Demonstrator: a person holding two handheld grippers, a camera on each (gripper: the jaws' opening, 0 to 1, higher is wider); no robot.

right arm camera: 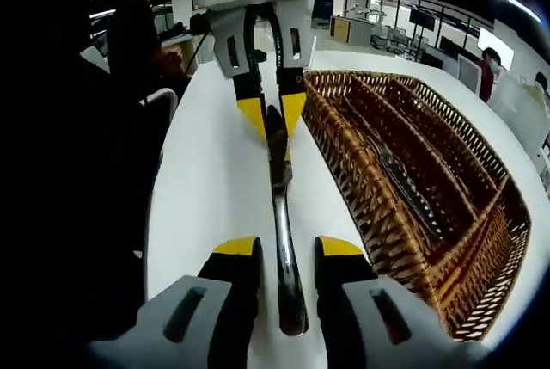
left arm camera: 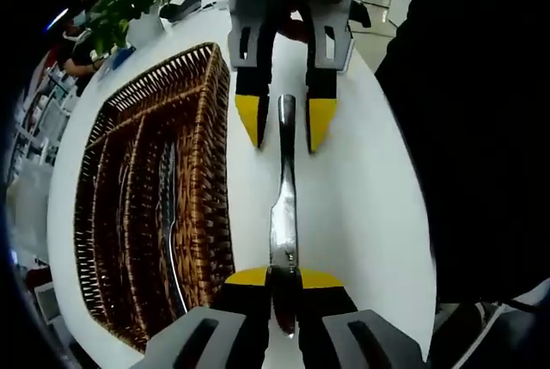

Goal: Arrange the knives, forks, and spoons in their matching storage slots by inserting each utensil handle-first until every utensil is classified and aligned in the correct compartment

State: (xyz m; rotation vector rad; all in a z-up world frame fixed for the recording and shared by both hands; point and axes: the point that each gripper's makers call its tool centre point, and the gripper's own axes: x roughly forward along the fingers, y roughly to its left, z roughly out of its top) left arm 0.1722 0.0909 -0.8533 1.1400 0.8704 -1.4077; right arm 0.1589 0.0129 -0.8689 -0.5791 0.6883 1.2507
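The left gripper (left arm camera: 284, 287) pinched the knife (left arm camera: 284, 206) by its blade at mid-frame bottom. The right gripper (right arm camera: 286, 253) straddled the handle, jaws narrow, probably to re-grip for the basket (right arm camera: 412, 171).

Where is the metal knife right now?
The shiny metal knife hangs over the white table beside the brown wicker tray, pinched by the left tongs, its handle between the right tongs.
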